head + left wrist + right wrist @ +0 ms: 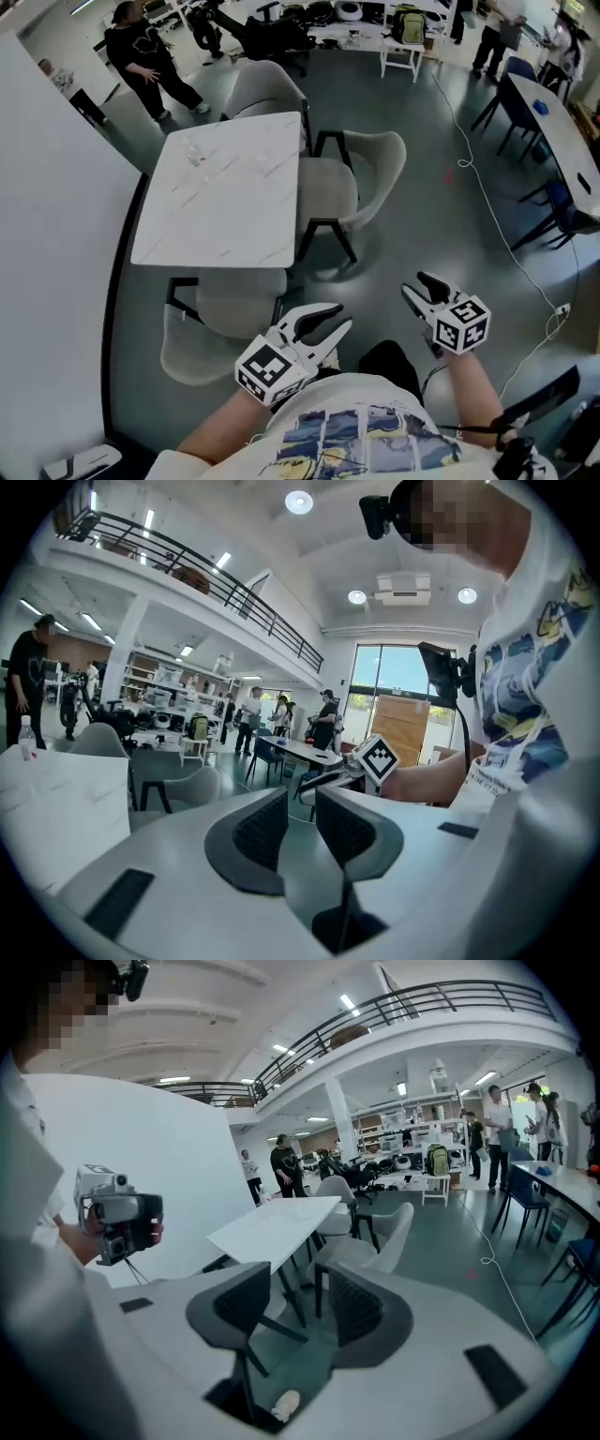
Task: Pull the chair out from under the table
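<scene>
White marble-look table [225, 187] in head view; grey chair [220, 319] tucked under its near edge, side chair [361, 178] at its right. Left gripper [339, 317] and right gripper [415, 284] low over floor [422, 187], clear of both chairs.
Left gripper view: jaws slightly apart, nothing between.
Right gripper view: jaws parted, empty; table and side chair ahead, beyond them.
</scene>
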A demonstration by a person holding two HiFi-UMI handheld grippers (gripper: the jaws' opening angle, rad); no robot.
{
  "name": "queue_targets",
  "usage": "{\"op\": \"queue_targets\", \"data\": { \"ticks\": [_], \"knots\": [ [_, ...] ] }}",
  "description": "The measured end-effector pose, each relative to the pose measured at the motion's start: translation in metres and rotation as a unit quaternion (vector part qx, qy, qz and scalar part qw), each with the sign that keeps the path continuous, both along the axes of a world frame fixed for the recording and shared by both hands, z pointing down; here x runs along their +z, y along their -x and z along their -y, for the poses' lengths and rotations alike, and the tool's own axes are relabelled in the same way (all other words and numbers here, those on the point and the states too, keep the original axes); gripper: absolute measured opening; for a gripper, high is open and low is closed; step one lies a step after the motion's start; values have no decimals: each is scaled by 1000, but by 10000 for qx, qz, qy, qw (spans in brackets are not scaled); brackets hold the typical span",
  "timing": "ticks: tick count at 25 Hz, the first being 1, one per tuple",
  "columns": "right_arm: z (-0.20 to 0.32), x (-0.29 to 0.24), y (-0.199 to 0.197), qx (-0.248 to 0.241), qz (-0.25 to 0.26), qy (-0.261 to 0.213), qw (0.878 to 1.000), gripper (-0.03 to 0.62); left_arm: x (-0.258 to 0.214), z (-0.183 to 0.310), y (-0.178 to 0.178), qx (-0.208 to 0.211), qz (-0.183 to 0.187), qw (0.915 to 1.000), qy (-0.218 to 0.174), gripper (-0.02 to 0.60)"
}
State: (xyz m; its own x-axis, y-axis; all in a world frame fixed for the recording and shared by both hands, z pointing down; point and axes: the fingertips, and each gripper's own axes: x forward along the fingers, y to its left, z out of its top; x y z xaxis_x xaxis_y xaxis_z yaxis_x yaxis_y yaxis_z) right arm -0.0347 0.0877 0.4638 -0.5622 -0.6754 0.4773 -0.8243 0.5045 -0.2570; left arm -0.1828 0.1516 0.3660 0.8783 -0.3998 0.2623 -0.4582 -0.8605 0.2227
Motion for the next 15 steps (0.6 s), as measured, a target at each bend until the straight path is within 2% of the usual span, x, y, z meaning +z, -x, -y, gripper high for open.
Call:
{"op": "queue_targets", "data": {
  "ticks": [7,15],
  "knots": [
    [144,50,-61,238,68,393,9989,186,22,90,-24,-566,142,9980,256,77],
    [339,108,-143,481,413,983,9931,215,1,200,-91,-1406,203,9894,316,77]
  ]
}}
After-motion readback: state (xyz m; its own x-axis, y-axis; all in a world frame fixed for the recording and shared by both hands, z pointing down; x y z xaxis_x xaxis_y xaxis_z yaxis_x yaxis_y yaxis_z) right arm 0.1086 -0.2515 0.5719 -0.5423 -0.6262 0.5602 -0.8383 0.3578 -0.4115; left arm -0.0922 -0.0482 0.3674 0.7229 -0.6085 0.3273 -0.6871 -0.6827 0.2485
